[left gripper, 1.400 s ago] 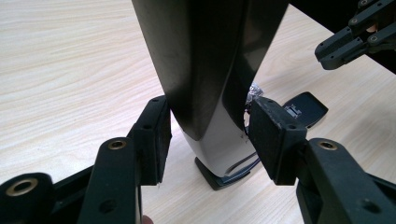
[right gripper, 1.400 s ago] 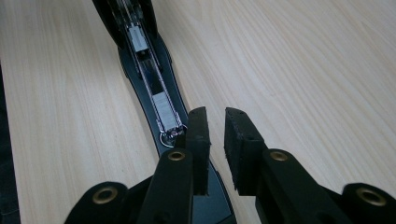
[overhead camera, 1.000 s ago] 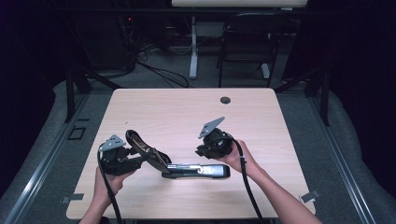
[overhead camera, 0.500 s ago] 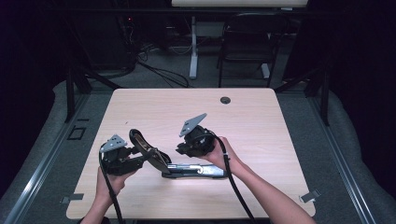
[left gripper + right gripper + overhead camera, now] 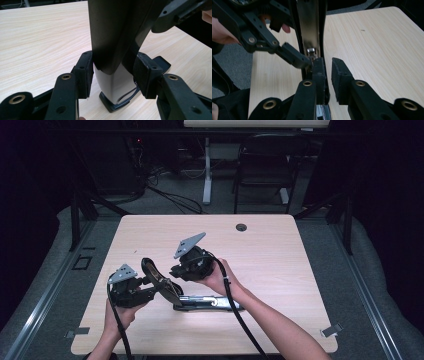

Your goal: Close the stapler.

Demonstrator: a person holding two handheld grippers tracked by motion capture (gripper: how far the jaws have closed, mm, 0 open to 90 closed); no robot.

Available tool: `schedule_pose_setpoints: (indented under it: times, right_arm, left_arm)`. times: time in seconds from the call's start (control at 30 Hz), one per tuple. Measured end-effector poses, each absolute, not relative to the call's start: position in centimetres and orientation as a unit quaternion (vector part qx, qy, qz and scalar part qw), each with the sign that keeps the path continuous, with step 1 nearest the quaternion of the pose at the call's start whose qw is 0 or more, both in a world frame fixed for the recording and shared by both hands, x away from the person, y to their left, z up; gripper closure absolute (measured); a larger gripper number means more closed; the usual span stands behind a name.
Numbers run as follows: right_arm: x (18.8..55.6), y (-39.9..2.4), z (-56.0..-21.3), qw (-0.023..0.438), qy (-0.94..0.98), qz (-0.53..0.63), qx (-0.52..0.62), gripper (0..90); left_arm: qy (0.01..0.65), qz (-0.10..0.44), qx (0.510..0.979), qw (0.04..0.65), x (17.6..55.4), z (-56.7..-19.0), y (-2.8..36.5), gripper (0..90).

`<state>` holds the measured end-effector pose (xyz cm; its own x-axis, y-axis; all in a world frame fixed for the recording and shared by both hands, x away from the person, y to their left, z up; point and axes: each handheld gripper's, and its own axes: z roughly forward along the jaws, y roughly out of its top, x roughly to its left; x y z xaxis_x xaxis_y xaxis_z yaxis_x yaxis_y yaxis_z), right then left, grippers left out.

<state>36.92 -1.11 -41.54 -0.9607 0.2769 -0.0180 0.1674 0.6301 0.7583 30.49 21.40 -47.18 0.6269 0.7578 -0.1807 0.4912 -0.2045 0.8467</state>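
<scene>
A black and silver stapler lies swung open near the table's front: its base (image 5: pixel 212 302) rests flat and its top arm (image 5: pixel 161 281) slants up to the left. My left gripper (image 5: pixel 150 287) is shut on that raised arm, and in the left gripper view the pads (image 5: pixel 85 72) press both sides of the dark arm (image 5: pixel 112 32). My right gripper (image 5: pixel 175 270) hovers just above and right of the arm. Its jaws (image 5: pixel 328 67) stand all but together with nothing between them, close beside the stapler's metal channel (image 5: pixel 310 27) and the left gripper's fingers (image 5: pixel 292 56).
The light wooden table (image 5: pixel 300 260) has a round cable hole (image 5: pixel 241 227) near its far edge. A chair (image 5: pixel 262 165) and desk legs stand on the dark floor beyond. Both forearms come in from the front edge, with cables trailing from the grippers.
My right gripper has left the base's right end and travelled left and upward to the raised arm. The left gripper and the stapler have stayed where they were.
</scene>
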Motion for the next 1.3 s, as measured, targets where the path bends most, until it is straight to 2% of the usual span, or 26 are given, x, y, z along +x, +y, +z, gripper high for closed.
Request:
schedule_pose_setpoints:
  times: [0.17, 0.33, 0.7, 1.3]
  right_arm:
    - [36.8, -0.8, -41.3, 0.069, 0.895, 0.422, 0.123, 83.2]
    - [36.6, -0.7, -40.9, 0.076, 0.891, 0.433, 0.116, 90.0]
    - [36.1, -0.5, -39.9, 0.072, 0.884, 0.449, 0.109, 90.0]
    - [35.9, -3.5, -40.5, 0.068, 0.873, 0.464, 0.134, 90.0]
  left_arm:
    - [0.403, 0.141, 0.765, 0.482, 30.5, -47.1, 21.0, 53.1]
    - [0.400, 0.143, 0.767, 0.481, 30.5, -47.1, 20.7, 53.2]
    - [0.384, 0.144, 0.772, 0.485, 30.6, -47.0, 19.6, 53.0]
    - [0.349, 0.164, 0.790, 0.477, 30.7, -47.0, 17.8, 51.6]
